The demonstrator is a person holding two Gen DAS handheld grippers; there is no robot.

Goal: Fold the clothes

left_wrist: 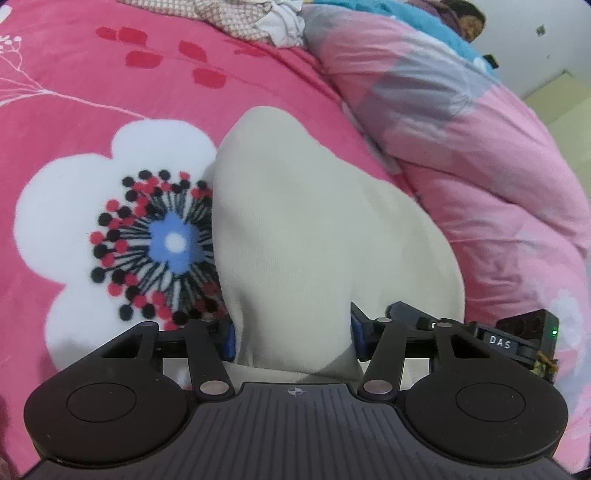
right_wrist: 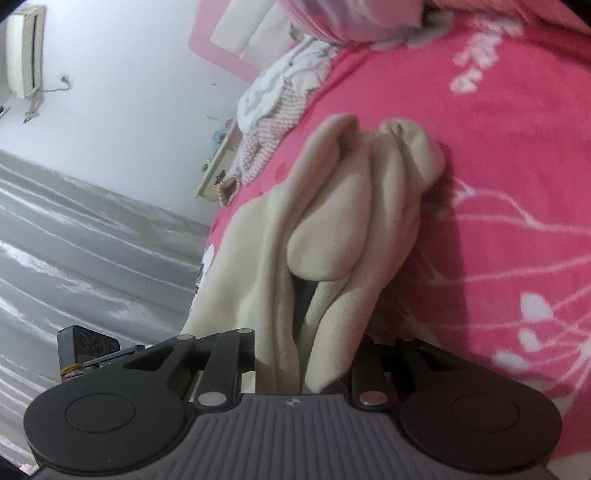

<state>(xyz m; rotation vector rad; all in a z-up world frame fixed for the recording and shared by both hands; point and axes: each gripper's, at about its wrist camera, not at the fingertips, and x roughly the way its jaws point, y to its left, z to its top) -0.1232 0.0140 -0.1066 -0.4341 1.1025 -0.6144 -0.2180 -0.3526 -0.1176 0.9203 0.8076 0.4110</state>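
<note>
Where the left wrist view begins at its left edge, a pink bedspread (left_wrist: 74,92) is seen, printed with a large white flower (left_wrist: 110,221) with a blue centre ringed by black and red dots. Just right of the flower a cream garment (left_wrist: 314,221) is laid on the bedspread, bulging upward and running back into the left gripper (left_wrist: 293,338). Its blue-padded fingers (left_wrist: 229,338) are pressed against either side of a thick bunch of the cloth, so the garment is pinched. Further right a pink and grey quilt (left_wrist: 461,147) is heaped beside the garment. A crumpled checked and white pile of clothes (left_wrist: 258,22) is noted at the far edge.

In the right wrist view (tilted steeply) a grey floor (right_wrist: 74,240) and white wall are seen at left, then the bed edge. The same cream garment (right_wrist: 351,221) is gathered in long folds on the bedspread (right_wrist: 498,166) and passes into the right gripper (right_wrist: 303,365). The fingertips are hidden by cloth; the garment appears to be clamped between them, though the contact is not clearly shown.
</note>
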